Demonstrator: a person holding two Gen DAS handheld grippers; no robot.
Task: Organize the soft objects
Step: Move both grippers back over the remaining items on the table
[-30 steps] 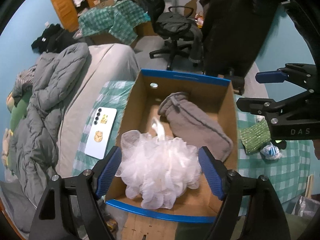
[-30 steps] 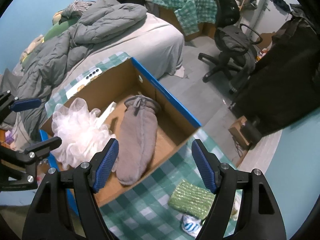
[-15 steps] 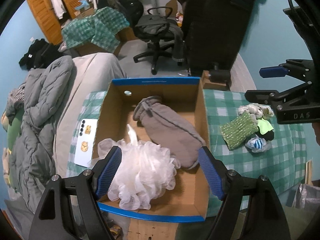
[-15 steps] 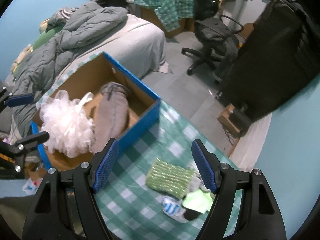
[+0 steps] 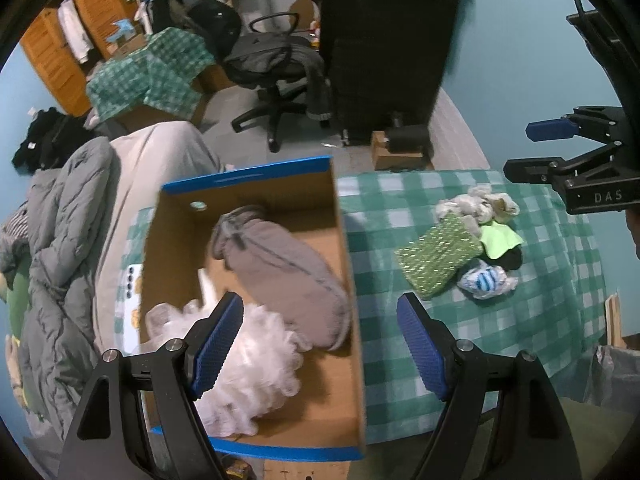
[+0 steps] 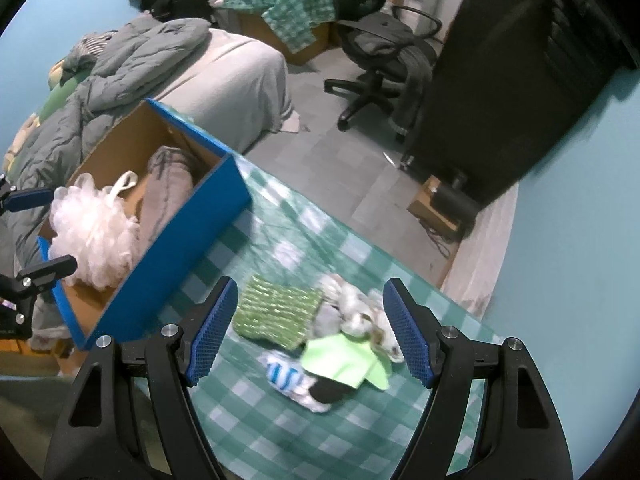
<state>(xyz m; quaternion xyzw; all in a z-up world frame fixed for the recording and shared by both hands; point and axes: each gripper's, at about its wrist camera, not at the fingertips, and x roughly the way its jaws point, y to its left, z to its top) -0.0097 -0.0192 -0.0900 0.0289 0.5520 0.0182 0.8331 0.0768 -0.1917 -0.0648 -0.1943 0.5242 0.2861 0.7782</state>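
Below the left hand-held gripper (image 5: pixel 320 344), spread wide and empty, a white mesh bath pouf (image 5: pixel 256 376) lies in the blue-edged cardboard box (image 5: pixel 348 264). Then, the right hand-held gripper (image 6: pixel 310 330), wide and empty, hovers over a green knitted cloth (image 6: pixel 278 312) mid-counter (image 6: pixel 280 420).

Your left gripper (image 5: pixel 320 344) is a matte black frame with two angular arms, each ending in a blue pad (image 5: pixel 216 344) with a fine cross-hatched grip texture. A round silver screw (image 5: pixel 175 345) sits at each finger joint, with another farther out on each arm. Your right gripper (image 6: pixel 310 332) is built the same: black arms, blue textured pads (image 6: pixel 408 332), and silver screws (image 6: pixel 447 332). Seen from the left camera, its black body carries pale "DAS" lettering (image 5: pixel 607 197), and a black cable (image 5: pixel 580 4) loops above it.
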